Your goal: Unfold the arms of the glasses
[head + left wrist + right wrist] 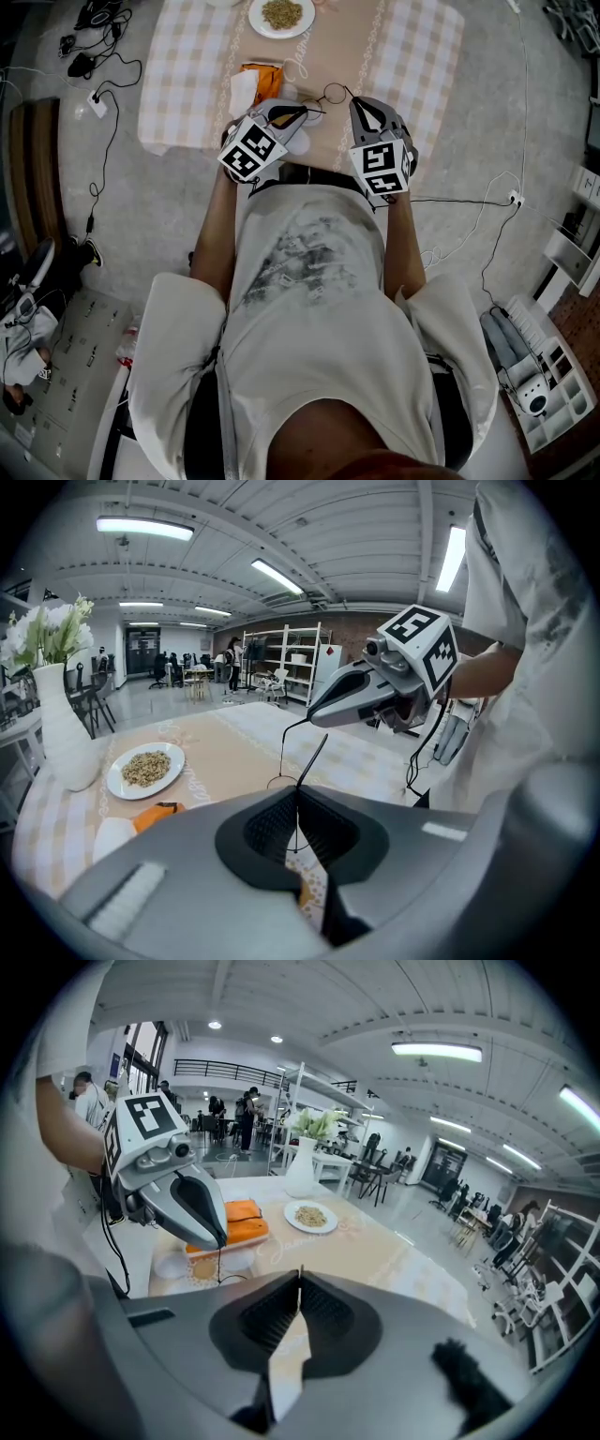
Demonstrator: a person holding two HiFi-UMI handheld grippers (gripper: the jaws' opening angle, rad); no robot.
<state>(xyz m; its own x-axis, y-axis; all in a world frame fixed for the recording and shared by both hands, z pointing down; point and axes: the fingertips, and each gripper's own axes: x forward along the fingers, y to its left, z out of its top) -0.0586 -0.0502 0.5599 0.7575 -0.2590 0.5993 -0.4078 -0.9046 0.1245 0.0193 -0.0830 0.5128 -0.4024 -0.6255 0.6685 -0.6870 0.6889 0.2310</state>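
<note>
Head view: shows the left gripper (298,114) and right gripper (360,107) side by side above the near edge of the table (412,56). Tips angle inward, with the glasses (334,93) strung in the air between them.

Left gripper view: looks along jaws pinched shut on the thin wire frame. One arm (315,755) slants up and away. Finds the right gripper (314,719) just ahead and slightly right, its tip clamped on another thin wire, probably the second arm's end.

Right gripper view: confirms jaws closed on a sliver of wire. Places the left gripper (220,1239) up and to the left, with the frame dangling from its tip. Seems to call for swinging the held wire outward, away from the left gripper.
</note>
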